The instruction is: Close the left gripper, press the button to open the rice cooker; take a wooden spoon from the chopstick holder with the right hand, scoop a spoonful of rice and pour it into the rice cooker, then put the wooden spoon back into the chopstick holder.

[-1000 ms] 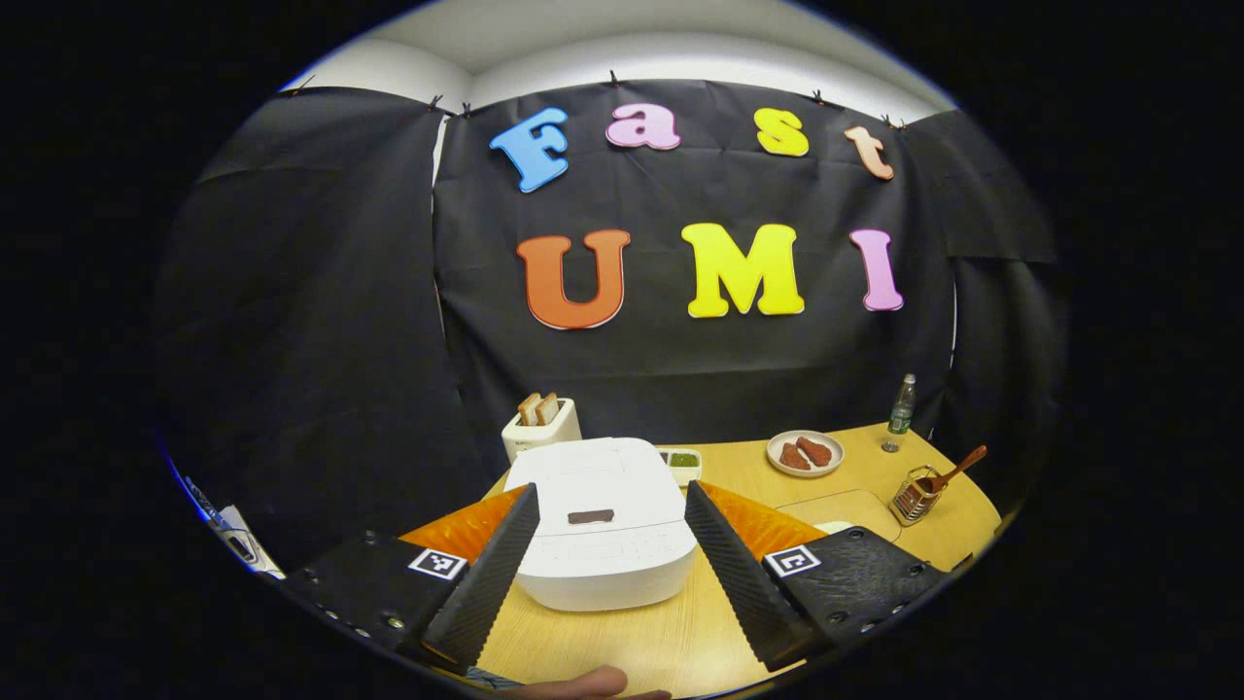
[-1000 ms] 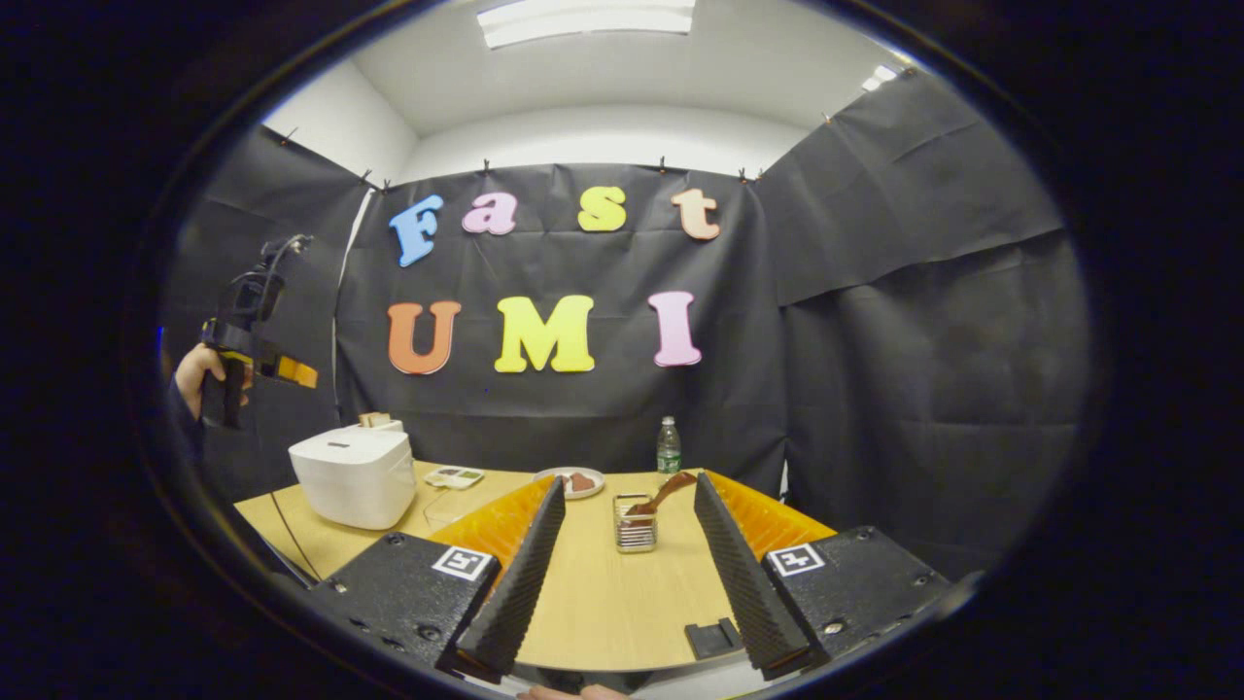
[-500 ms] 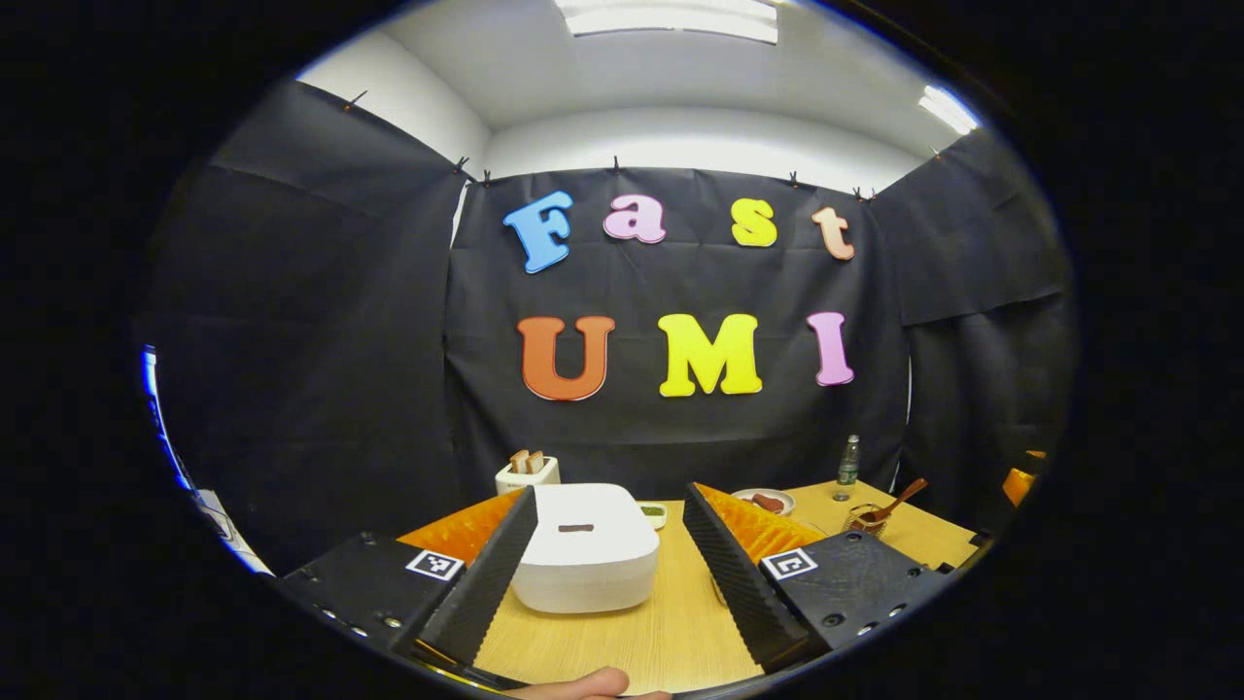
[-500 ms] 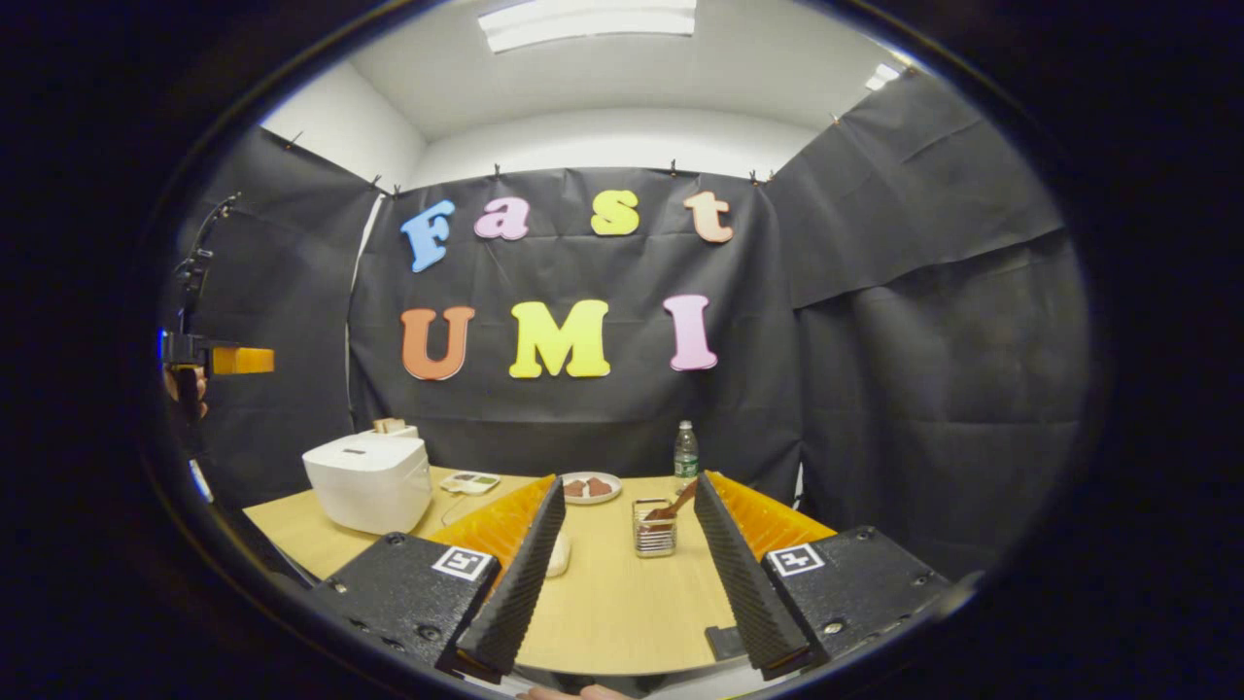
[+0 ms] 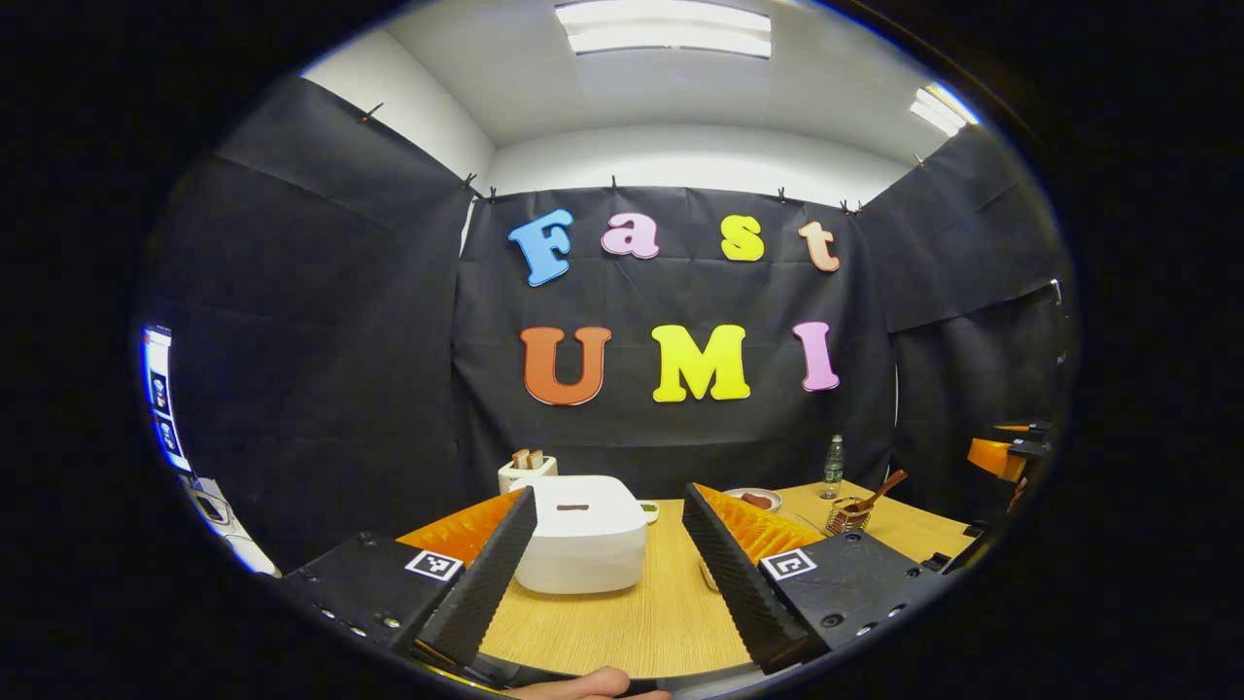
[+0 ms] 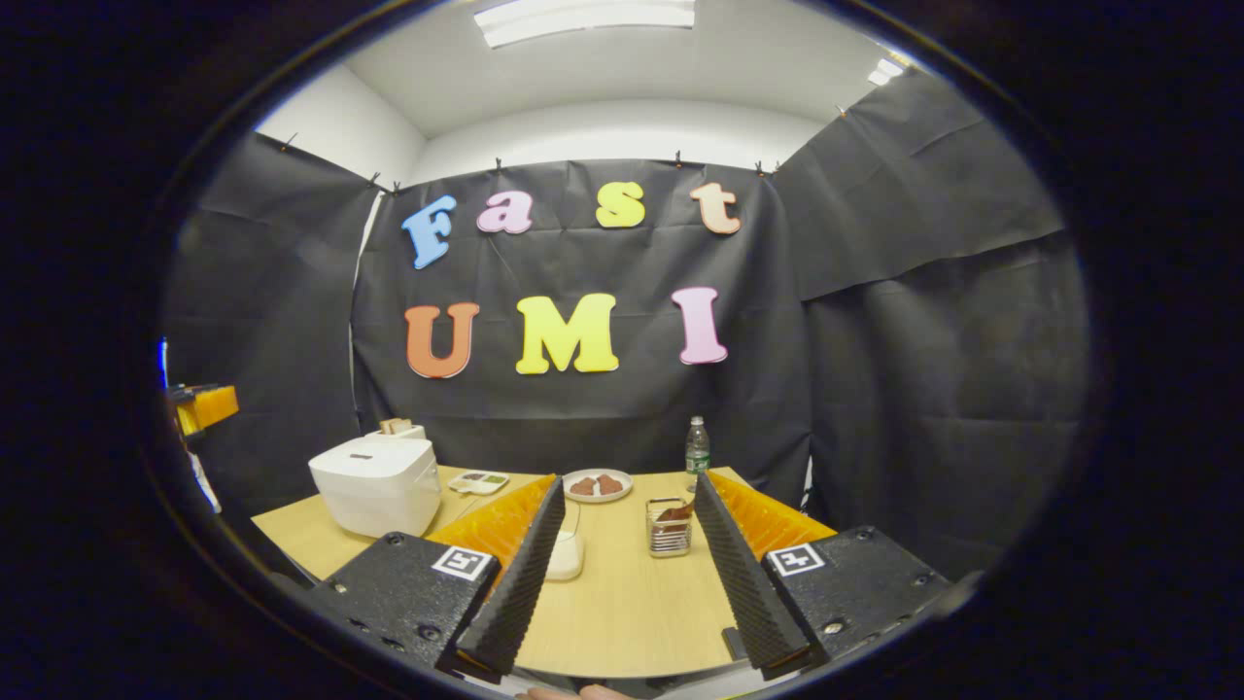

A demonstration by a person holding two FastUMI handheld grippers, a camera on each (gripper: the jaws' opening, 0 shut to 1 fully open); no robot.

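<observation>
Both hand-held grippers, left [image 5: 607, 574] and right [image 6: 622, 574], stand wide apart and empty, short of the light wooden bench [image 5: 622, 632], nothing begun. The white rectangular rice cooker [image 5: 581, 533] sits lid down; right of it, a wire chopstick holder [image 6: 669, 527] keeps the brown wooden spoon [image 6: 677, 511] leaning out, handy for grasping. No brand or label is legible.

You have a light wooden table [image 6: 622, 608] in front of you, with the closed white rice cooker [image 5: 580, 533] at its left side and a toaster [image 5: 525, 471] holding bread just behind it. Toward the back sit a small white tray [image 6: 471, 480], a plate [image 6: 597, 485] of brown food and a bottle [image 6: 696, 451]. The wire chopstick holder [image 6: 669, 526] with the wooden spoon [image 5: 877, 489] stands nearer the right.
</observation>
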